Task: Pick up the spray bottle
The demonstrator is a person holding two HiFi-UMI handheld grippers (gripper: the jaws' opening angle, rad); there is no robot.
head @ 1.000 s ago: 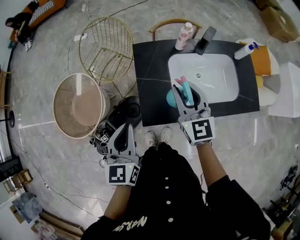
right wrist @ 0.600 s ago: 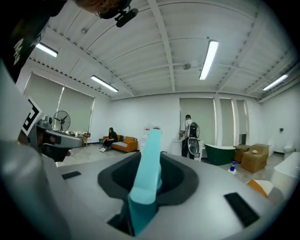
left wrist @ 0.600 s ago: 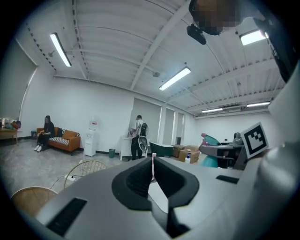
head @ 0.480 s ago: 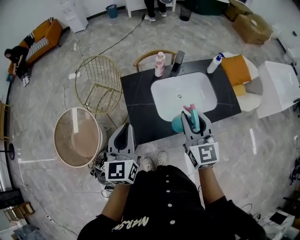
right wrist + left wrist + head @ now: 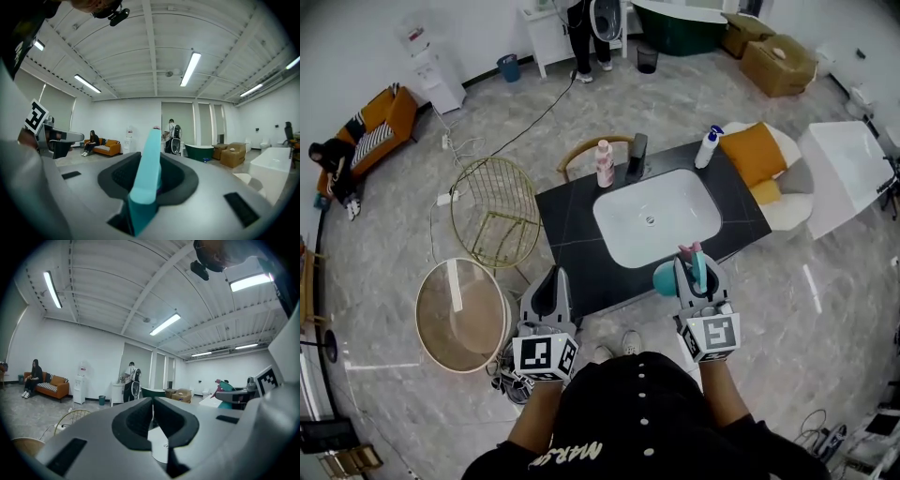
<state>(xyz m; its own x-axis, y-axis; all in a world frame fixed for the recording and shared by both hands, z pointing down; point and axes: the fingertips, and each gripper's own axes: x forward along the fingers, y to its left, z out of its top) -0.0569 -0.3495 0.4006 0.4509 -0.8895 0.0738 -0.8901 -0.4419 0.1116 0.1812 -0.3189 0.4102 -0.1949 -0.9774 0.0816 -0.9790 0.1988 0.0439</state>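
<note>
Right claw (image 5: pixel 695 265): clamped on the spray bottle (image 5: pixel 666 278), pointing level, held in the air just off the near edge of the counter (image 5: pixel 572 225).
Grip: in the right gripper view the bottle's teal neck stands wedged between the two dark pads, and its head reaches out past the fingertips.
Spray bottle: teal, with a pink tip at the nozzle. From the head view its round body bulges out at the right claw's left side, clear of the counter top.
Left claw (image 5: pixel 551 281): jaws pressed together, nothing between them. It is level, well apart from the right claw, off the counter's near left corner.
Counter: black slab ahead of both claws.
Sink (image 5: pixel 656 220): white basin set in the counter, straight ahead of the right claw and a little to its left.
Tap (image 5: pixel 637 156): dark, on the far side of the basin from the right claw.
Pink bottle (image 5: pixel 604 163): upright just beside the tap, on the side nearer the left claw.
White bottle (image 5: pixel 706 146): blue top, at the counter's far edge, ahead of the right claw.
Wire basket (image 5: pixel 497 211): gold, on the floor ahead of the left claw and to its left.
Round tub (image 5: pixel 461 314): beige, on the floor just left of the left claw.
Sofa (image 5: pixel 370 131): orange, far off to the left of the left claw, with a person sitting at its end.
Standing person (image 5: pixel 581 37): far beyond the counter, at the back wall.
</note>
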